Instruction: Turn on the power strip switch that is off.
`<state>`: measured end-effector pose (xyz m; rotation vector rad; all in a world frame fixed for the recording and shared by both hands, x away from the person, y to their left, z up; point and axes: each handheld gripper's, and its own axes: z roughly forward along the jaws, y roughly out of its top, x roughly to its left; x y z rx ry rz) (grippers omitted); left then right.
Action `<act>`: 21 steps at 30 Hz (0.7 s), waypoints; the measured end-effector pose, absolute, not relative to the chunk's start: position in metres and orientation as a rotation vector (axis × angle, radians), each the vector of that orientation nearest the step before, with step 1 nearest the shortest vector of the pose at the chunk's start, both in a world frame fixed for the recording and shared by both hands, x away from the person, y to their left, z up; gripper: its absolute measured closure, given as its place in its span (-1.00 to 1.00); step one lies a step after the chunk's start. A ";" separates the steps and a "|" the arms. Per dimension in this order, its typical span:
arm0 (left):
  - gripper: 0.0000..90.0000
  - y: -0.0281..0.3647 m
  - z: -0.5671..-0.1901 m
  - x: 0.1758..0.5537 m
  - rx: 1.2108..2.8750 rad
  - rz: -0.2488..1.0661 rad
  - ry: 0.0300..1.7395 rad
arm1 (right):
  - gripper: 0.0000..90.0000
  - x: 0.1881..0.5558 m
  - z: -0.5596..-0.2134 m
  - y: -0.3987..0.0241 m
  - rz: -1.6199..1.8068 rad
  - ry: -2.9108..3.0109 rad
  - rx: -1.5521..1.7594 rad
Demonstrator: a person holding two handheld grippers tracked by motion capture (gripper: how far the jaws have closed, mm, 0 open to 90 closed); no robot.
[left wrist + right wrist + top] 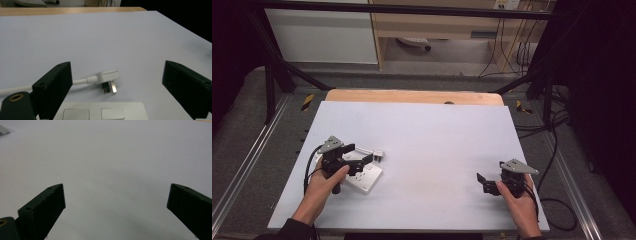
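A white power strip (364, 176) lies on the white table top at the left. Its two flat square buttons show in the left gripper view, power strip (105, 112). Just beyond it lies a white plug (108, 78) on a white cord (77, 81), prongs toward the strip; in the high view the plug (377, 155) sits right of the gripper. My left gripper (358, 154) hovers over the strip, wide open and holding nothing, left gripper (116, 85). My right gripper (485, 183) is at the table's right front, open over bare surface, right gripper (116, 202).
The white table top (437, 140) lies on a wooden board (412, 96) that shows along the far edge. Black frame posts, cables on the floor and a cabinet stand beyond the table.
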<state>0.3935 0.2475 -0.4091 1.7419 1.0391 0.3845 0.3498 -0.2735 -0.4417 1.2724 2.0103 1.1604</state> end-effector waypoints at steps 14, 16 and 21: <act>-0.85 0.254 -0.388 0.387 1.741 0.396 1.022 | -0.95 0.350 -0.441 -0.275 1.172 2.000 1.282; -0.85 0.256 -0.384 0.386 1.733 0.401 1.024 | -0.95 0.350 -0.441 -0.275 1.171 1.999 1.282; -0.83 0.262 -0.376 0.381 1.728 0.410 1.024 | -0.95 0.351 -0.442 -0.275 1.166 2.004 1.284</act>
